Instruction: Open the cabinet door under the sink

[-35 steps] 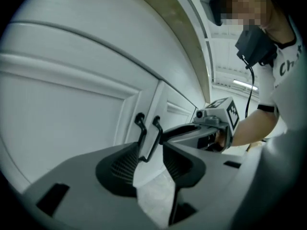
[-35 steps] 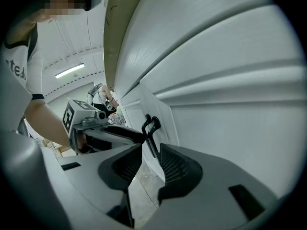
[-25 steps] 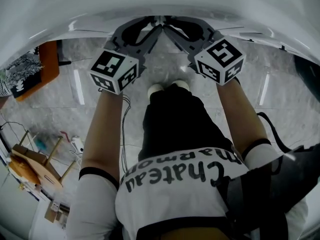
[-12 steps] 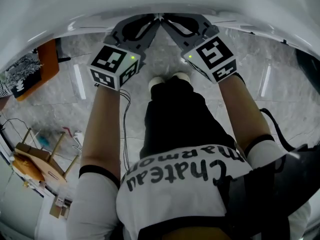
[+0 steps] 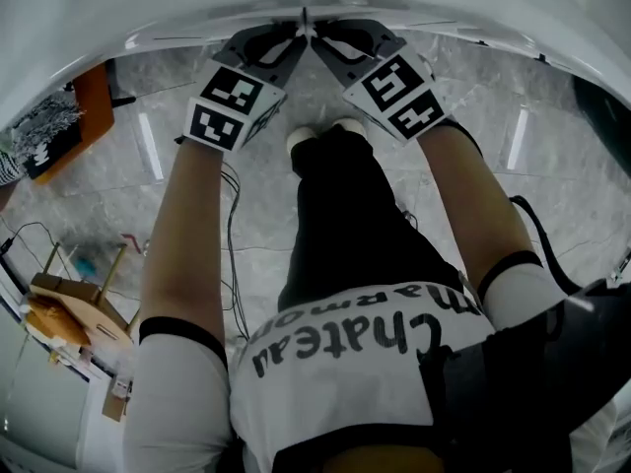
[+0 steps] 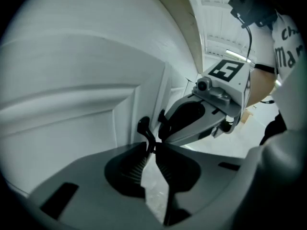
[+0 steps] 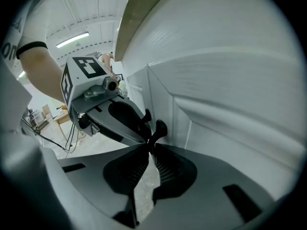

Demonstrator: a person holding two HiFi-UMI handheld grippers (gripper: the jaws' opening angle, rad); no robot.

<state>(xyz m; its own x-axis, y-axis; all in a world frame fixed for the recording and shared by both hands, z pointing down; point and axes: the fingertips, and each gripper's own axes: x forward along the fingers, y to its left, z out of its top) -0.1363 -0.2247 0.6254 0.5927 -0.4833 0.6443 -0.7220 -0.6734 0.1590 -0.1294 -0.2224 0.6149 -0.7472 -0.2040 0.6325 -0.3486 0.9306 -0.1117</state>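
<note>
Two white panelled cabinet doors meet under the counter: the left door (image 6: 72, 109) and the right door (image 7: 230, 109). Each has a small black knob near the seam. In the left gripper view my left gripper (image 6: 151, 145) has its closing jaws pinched on the stem of the left knob (image 6: 143, 127). In the right gripper view my right gripper (image 7: 151, 145) is closing the same way on the right knob (image 7: 159, 127). The head view shows the left gripper (image 5: 299, 33) and right gripper (image 5: 317, 35) tip to tip under the white counter edge (image 5: 197, 8), which hides the knobs.
I stand close to the cabinet on a grey marble floor (image 5: 552, 166), with my legs (image 5: 345, 215) below the grippers. A wooden stool (image 5: 69, 313), cables (image 5: 232, 244) and an orange-edged object (image 5: 94, 116) lie to the left.
Both grippers have moved in toward the cabinet and rolled slightly. Their jaws have narrowed onto the knobs.
</note>
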